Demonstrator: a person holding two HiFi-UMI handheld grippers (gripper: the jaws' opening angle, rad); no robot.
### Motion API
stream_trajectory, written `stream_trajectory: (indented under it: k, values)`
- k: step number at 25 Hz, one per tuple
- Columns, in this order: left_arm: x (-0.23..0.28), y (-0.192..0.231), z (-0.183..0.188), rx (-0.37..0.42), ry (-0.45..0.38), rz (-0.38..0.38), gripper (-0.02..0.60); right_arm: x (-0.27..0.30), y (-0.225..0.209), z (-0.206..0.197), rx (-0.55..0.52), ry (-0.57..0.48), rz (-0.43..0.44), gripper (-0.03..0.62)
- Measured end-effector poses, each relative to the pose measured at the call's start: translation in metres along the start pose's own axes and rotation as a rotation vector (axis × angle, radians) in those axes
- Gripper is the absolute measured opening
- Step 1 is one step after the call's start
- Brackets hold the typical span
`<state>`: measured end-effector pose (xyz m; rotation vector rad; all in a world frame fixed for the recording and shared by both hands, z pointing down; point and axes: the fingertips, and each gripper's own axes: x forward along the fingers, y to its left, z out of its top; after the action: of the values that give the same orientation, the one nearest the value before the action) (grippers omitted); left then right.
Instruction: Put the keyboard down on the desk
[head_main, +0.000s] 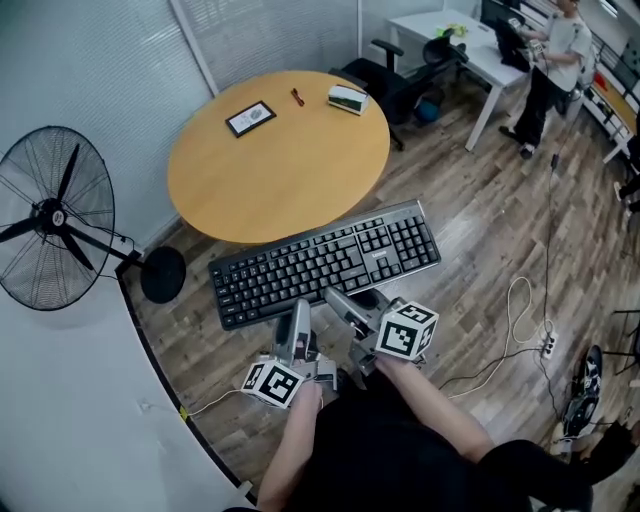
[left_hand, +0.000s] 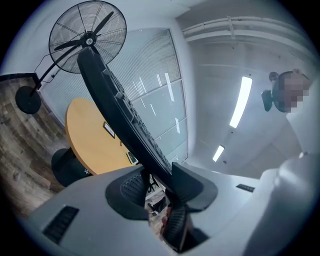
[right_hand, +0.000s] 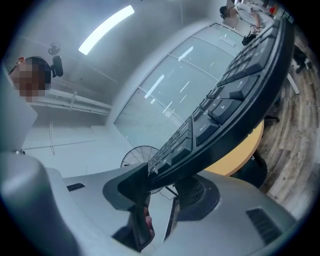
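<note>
A black keyboard (head_main: 325, 262) hangs in the air in front of the round wooden desk (head_main: 280, 160), level with its near edge and over the floor. My left gripper (head_main: 298, 322) is shut on the keyboard's near edge, left of the middle. My right gripper (head_main: 345, 305) is shut on the same edge a little further right. In the left gripper view the keyboard (left_hand: 117, 107) runs edge-on up from the jaws, clamped between the pads (left_hand: 131, 187). The right gripper view shows the keyboard (right_hand: 225, 110) stretching up and right from the jaws, keys facing up.
On the desk lie a black-framed tablet (head_main: 250, 117), a small red item (head_main: 297, 97) and a white box (head_main: 347, 98), all on its far half. A standing fan (head_main: 45, 218) is at the left. Cables and a power strip (head_main: 545, 345) lie on the floor at right. A person (head_main: 555, 60) stands by a white desk far right.
</note>
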<state>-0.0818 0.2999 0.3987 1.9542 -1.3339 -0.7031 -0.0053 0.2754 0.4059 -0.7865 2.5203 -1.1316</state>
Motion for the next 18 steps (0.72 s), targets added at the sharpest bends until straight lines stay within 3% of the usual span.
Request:
stream_trajectory:
  k: [10, 18]
  values:
    - [0.100, -0.001, 0.021, -0.009, -0.028, 0.008, 0.115, 0.044, -0.045, 0.084, -0.024, 0.003, 0.043, 0.173]
    - [0.099, 0.011, 0.009, -0.008, -0.053, -0.003, 0.115, 0.044, -0.056, 0.076, -0.066, 0.001, 0.065, 0.175]
